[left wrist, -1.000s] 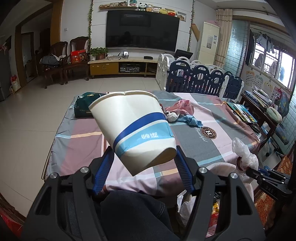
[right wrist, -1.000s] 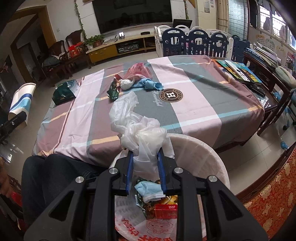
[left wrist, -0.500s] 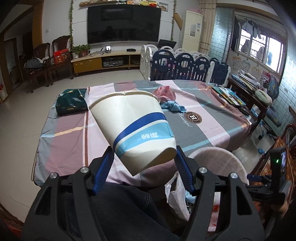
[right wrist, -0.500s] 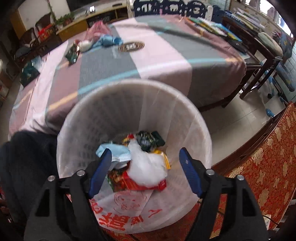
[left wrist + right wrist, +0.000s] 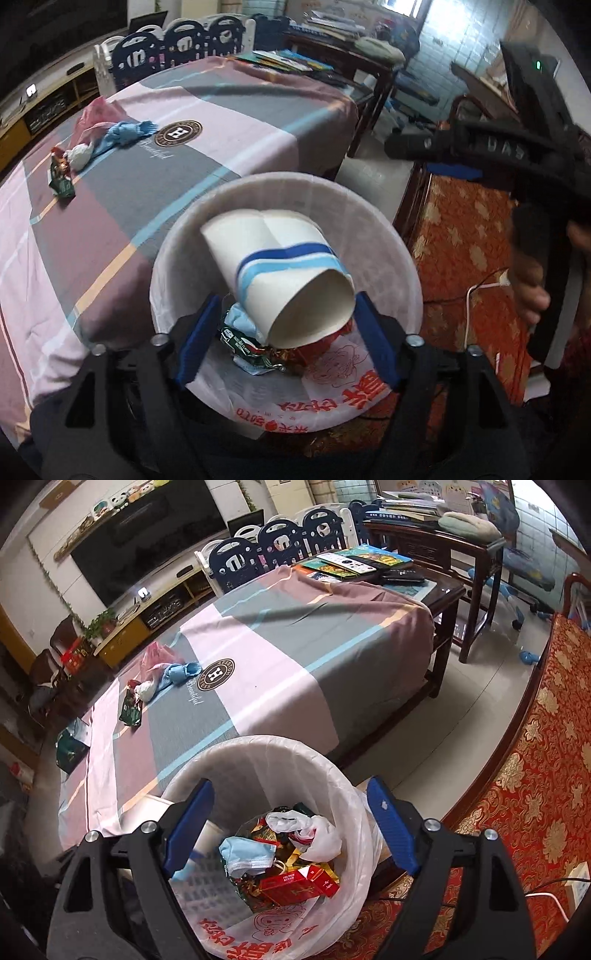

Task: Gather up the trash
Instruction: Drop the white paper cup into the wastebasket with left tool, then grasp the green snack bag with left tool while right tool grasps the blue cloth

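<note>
Two hand-held grippers hang over a white waste bin (image 5: 354,797) lined with a thin plastic bag, which stands on the floor against the near edge of the desk (image 5: 295,657). The left hand-held gripper (image 5: 284,332) has just been opening its jaws: the blue pads stand wide, and the paper cup (image 5: 284,273) with blue bands lies tilted between them above the bin's mouth, base toward the camera; a narrow gap shows on the left side, and on the right I cannot tell whether the pad touches it. The right hand-held gripper (image 5: 291,823) has also just been spreading its jaws, and they stand wide apart with nothing in them. Below it, inside the bin, lie a white plastic bag (image 5: 306,830), a light blue face mask (image 5: 247,856), a red cigarette pack (image 5: 291,884) and crumpled foil wrappers. Well back on the striped cloth covering the desk remain a green snack wrapper (image 5: 130,710), a white wad (image 5: 147,690), a blue crumpled piece (image 5: 179,674) and a pink plastic bag (image 5: 155,655), clustered close together.
</note>
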`<state>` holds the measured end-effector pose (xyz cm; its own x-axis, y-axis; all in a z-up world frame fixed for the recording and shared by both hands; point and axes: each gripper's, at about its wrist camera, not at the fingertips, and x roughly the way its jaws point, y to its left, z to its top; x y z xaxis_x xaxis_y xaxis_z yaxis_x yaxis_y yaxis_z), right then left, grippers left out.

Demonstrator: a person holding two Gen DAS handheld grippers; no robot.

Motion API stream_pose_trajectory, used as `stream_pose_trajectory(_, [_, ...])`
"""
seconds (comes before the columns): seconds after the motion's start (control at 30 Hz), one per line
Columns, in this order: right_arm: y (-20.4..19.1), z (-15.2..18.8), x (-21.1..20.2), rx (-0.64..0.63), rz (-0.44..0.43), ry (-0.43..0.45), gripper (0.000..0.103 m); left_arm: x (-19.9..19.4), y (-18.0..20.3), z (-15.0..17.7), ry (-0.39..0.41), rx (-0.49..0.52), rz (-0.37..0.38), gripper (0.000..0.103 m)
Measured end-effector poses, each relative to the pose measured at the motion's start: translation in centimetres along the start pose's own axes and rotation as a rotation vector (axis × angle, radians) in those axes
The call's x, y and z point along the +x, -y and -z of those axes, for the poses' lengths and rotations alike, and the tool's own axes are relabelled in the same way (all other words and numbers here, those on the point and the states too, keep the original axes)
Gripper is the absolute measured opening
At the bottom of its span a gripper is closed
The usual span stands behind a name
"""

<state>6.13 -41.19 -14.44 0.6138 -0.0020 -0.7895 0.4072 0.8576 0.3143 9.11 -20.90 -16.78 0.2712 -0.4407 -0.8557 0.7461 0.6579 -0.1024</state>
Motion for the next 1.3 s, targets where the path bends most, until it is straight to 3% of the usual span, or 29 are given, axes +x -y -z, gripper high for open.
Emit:
stream_pose_trajectory(0.07, [0.2, 0.0, 0.1, 0.005, 0.001, 0.001, 0.083, 1.2, 1.0, 0.1, -0.017, 0.049, -0.088, 0.094])
stream_pose_trajectory(0.13, [0.4, 0.1, 0.5, 0.01, 0.006, -0.004, 0.083, 1.8, 0.9, 0.5, -0.031, 0.059, -0.112, 0.095])
stream_pose_trajectory(0.27, [0.5, 0.2, 2.0, 0.04, -0.003, -0.036, 0.083, 1.2, -2.7, 0.3, -0.005, -0.04, -0.158, 0.095])
stream_pose_trajectory(0.5, [-1.6, 0.3, 4.0, -0.001, -0.011, -0.071, 0.083, 0.1, -16.5, -2.6, 0.06, -0.397, -0.333, 0.094])
stream_pose_trajectory(0.63, [-2.0, 0.3, 5.4, 0.013, -0.024, -0.091, 0.083, 1.3, -23.6, -6.0, 0.098, -0.463, -0.412, 0.092])
stream_pose_trajectory(0.77, [-2.6, -0.1, 7.0, 0.028, -0.032, -0.114, 0.083, 4.7, -29.2, -9.1, 0.043, -0.525, -0.383, 0.068])
stream_pose_trajectory(0.87, [-3.8, -1.0, 8.1, 0.006, -0.033, -0.124, 0.083, 7.1, -31.4, -10.1, 0.03, -0.543, -0.347, 0.066])
stream_pose_trajectory(0.93, [-4.7, -1.9, 8.8, -0.013, -0.03, -0.119, 0.083, 8.8, -32.4, -10.5, 0.012, -0.538, -0.333, 0.057])
stream_pose_trajectory(1.0, [-6.1, -3.2, 9.6, -0.037, -0.041, -0.111, 0.083, 10.3, -33.2, -10.4, -0.026, -0.534, -0.32, 0.029])
stream_pose_trajectory(1.07, [-7.8, -4.6, 10.7, -0.066, -0.072, -0.099, 0.083, 10.0, -33.8, -9.7, -0.006, -0.578, -0.315, 0.012])
stream_pose_trajectory(1.17, [-11.7, -7.5, 13.9, -0.174, -0.114, -0.045, 0.083, 6.9, -33.3, -7.7, 0.075, -0.611, -0.334, 0.01])
stream_pose_trajectory(1.3, [-17.5, -11.1, 19.0, -0.309, -0.149, -0.034, 0.083, 1.8, -31.3, -2.5, 0.174, -0.618, -0.333, 0.009])
